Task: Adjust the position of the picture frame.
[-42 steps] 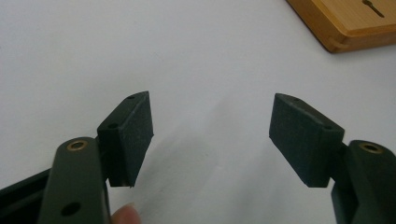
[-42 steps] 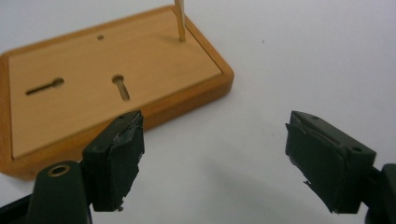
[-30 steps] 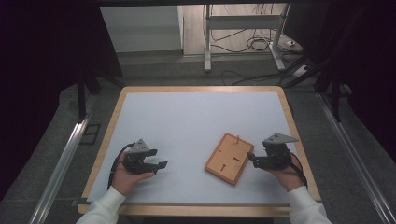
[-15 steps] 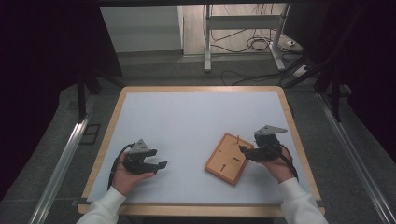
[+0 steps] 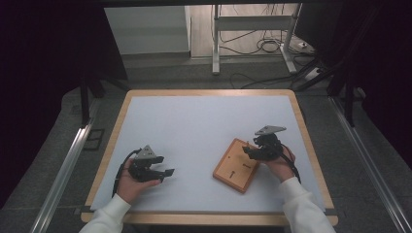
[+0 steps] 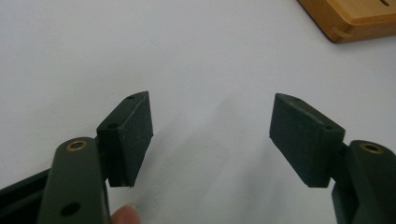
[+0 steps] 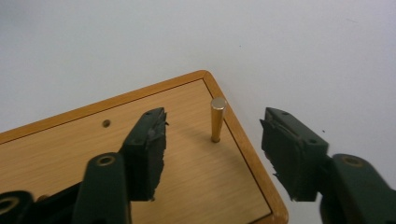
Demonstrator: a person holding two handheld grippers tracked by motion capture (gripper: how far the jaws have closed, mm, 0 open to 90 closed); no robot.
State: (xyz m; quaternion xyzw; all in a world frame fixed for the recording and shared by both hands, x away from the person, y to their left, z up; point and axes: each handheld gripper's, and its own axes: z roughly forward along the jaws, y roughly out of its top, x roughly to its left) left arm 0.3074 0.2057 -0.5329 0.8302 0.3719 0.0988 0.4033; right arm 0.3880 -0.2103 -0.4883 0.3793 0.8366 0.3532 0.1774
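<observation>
- The wooden board (image 5: 237, 165) lies flat on the white table (image 5: 204, 126), at the person's right-front, turned at an angle to the table's edge.
- A small brass peg (image 7: 217, 119) stands upright near one corner of the board, close to its raised rim.
- The right gripper (image 5: 253, 151) hovers over that corner. In the right gripper view (image 7: 212, 149) its jaws stand wide apart with the peg between them, a little ahead of the pads, touching neither.
- The left gripper (image 5: 163, 172) rests low on the table, well apart from the board, with nothing in it. In the left gripper view (image 6: 212, 135) its jaws gape wide over bare white surface, and a corner of the board shows far off.
- My guess is that the step in hand is taking hold of the peg.
- To do it well, the right gripper should ease forward until the pads sit level with the peg's upper half, and be centred so both pads meet it together.
- The close should be slow and square; a lopsided pinch could tip the peg or drag the board.
- If the peg sits tight in its hole, a straight pull along its axis looks safest, and the idle left gripper could steady the board's near edge.
</observation>
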